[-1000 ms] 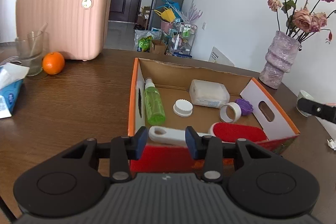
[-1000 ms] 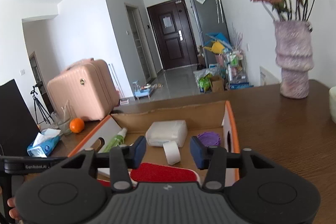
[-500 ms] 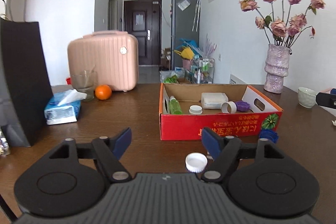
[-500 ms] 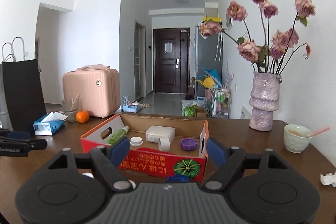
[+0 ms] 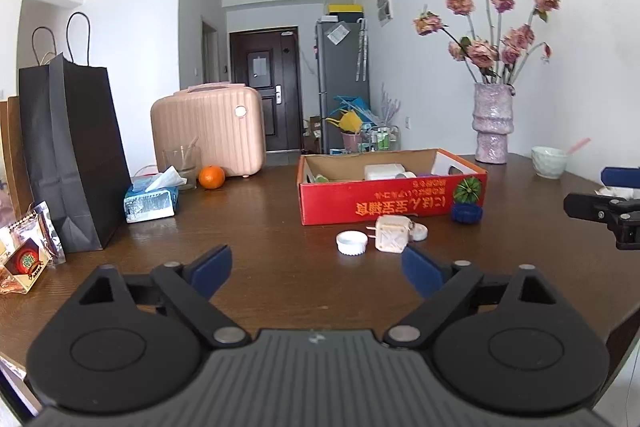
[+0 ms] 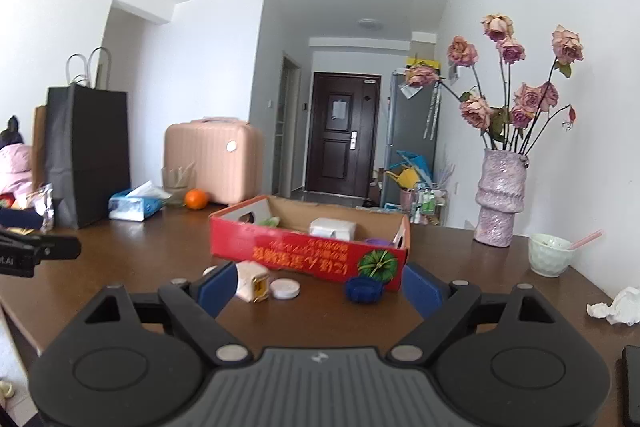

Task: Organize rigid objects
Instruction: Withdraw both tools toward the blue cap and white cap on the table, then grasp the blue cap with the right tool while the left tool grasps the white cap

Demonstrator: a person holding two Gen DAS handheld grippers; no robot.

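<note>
A red cardboard box (image 5: 392, 201) (image 6: 308, 253) stands on the brown table and holds a white container (image 6: 333, 228), a green bottle and a purple piece. In front of it lie a white lid (image 5: 351, 242), a beige plug adapter (image 5: 392, 238) (image 6: 251, 281), a small white cap (image 6: 285, 288) and a blue cap (image 5: 466, 213) (image 6: 363, 289). My left gripper (image 5: 317, 269) is open and empty, back from these items. My right gripper (image 6: 320, 285) is open and empty, near the blue cap.
A black paper bag (image 5: 70, 163), a tissue pack (image 5: 151, 201), a glass, an orange (image 5: 211, 177) and a pink case (image 5: 210, 129) stand at the left. A vase of dried roses (image 5: 492, 123), a green bowl (image 6: 550, 254) and crumpled paper (image 6: 616, 307) are at the right.
Both grippers have pulled back from over the box and opened wide. The loose caps and the plug adapter in front of the box have come into view.
</note>
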